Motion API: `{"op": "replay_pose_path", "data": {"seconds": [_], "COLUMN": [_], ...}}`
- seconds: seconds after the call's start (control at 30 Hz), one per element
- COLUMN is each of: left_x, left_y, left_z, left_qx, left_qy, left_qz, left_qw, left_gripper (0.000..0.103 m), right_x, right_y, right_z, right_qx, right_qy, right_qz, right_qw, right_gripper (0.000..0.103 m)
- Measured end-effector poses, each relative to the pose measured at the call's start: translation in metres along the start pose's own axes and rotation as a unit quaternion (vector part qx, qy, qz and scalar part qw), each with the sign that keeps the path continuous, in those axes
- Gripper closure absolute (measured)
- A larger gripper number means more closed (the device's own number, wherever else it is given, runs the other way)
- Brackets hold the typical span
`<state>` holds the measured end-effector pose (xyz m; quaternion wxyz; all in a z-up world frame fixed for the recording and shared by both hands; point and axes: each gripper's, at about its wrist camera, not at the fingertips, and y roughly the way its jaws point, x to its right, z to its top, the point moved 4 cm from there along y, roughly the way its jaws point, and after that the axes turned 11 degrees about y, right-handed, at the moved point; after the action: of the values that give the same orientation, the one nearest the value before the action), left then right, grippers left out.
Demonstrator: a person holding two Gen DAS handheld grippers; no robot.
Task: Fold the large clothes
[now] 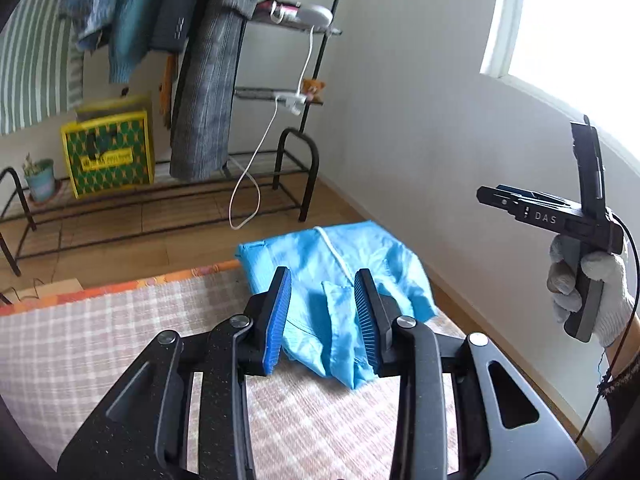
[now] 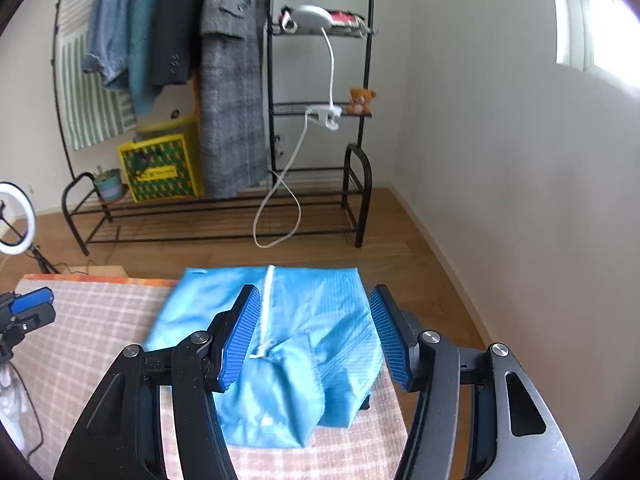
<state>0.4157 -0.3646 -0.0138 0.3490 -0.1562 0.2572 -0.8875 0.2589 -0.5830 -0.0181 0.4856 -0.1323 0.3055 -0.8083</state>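
A light blue garment (image 1: 340, 280) with a white drawstring (image 2: 266, 308) lies folded into a compact bundle at the far right corner of a checked pink-and-white surface (image 1: 120, 340); it also shows in the right wrist view (image 2: 280, 340). My left gripper (image 1: 323, 316) is open and empty, held above and just short of the garment. My right gripper (image 2: 312, 332) is open and empty above the garment. In the left wrist view the right gripper (image 1: 560, 208) is held up at the right by a gloved hand (image 1: 592, 292). The left gripper's tip (image 2: 28, 308) shows at the left edge of the right wrist view.
A black clothes rack (image 2: 320, 120) with hanging coats (image 2: 232, 80) and a loose white cable (image 2: 280, 200) stands on the wooden floor beyond. A yellow-green box (image 2: 160, 168) and a small plant pot (image 2: 108, 186) sit on its lower shelf. A ring light (image 2: 16, 220) stands left. A white wall (image 2: 500, 160) is at the right.
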Motion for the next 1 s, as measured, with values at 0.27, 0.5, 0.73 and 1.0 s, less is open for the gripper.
{"op": "replay_pose_path", "data": {"seconds": [0.27, 0.5, 0.73, 1.0], "left_x": [0.028, 0.048, 0.062, 0.059], "left_y": [-0.115, -0.18, -0.234, -0.265], "left_z": [-0.005, -0.023, -0.058, -0.109], "left_qx": [0.039, 0.051, 0.064, 0.053], "left_qy": [0.029, 0.045, 0.049, 0.066], "left_qz": [0.011, 0.013, 0.007, 0.024], "left_qw": [0.9988, 0.9976, 0.9967, 0.9961], "left_gripper": [0.07, 0.07, 0.052, 0.025], "right_x": [-0.047, -0.078, -0.111, -0.13], "right_y": [-0.092, -0.15, -0.207, -0.233], "right_z": [-0.021, -0.053, -0.093, -0.149], "right_qx": [0.027, 0.03, 0.053, 0.066], "right_qy": [-0.006, -0.006, -0.012, 0.021], "right_qz": [0.018, 0.021, -0.01, -0.022], "right_qw": [0.999, 0.999, 0.998, 0.997], "right_gripper": [0.046, 0.046, 0.033, 0.021]}}
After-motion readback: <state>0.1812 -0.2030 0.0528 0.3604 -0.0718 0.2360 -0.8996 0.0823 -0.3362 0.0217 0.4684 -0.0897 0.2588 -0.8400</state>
